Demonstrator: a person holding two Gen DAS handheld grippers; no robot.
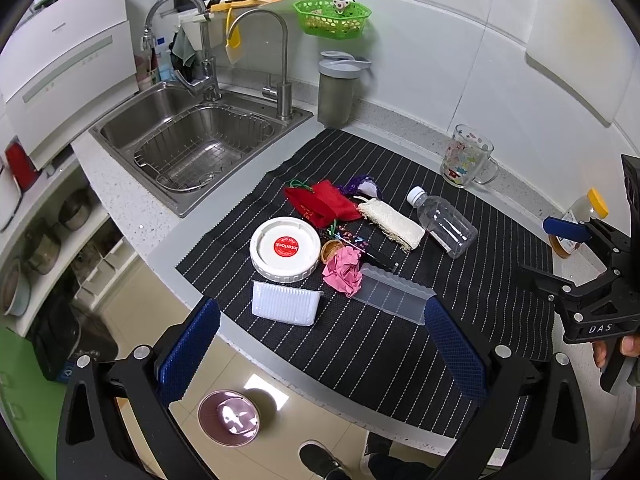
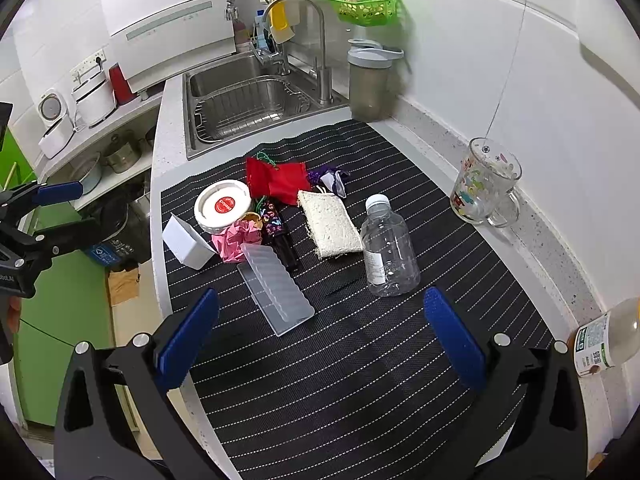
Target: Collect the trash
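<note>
A black striped mat point(image 1: 400, 344) on the counter holds a litter pile: a white lid with a red sticker point(image 1: 285, 249), crumpled pink paper point(image 1: 344, 271), a red pouch point(image 1: 324, 203), a loofah pad point(image 1: 391, 222), a clear plastic bottle point(image 1: 444, 220), a ridged clear tray point(image 1: 394, 294) and a white box point(image 1: 286, 303). My left gripper point(image 1: 322, 320) hangs open over the mat's near edge, in front of the box. My right gripper point(image 2: 322, 296) is open above the mat, short of the tray point(image 2: 276, 292) and the bottle point(image 2: 388, 248). Neither gripper holds anything.
A steel sink point(image 1: 192, 140) lies behind and to the left. A grey shaker cup point(image 1: 338, 88), a printed glass mug point(image 1: 468, 158) and a yellow-capped bottle point(image 1: 588, 206) line the wall. Below the counter stand a dark bin point(image 2: 116, 236) and a pink bowl point(image 1: 229, 418) on the floor.
</note>
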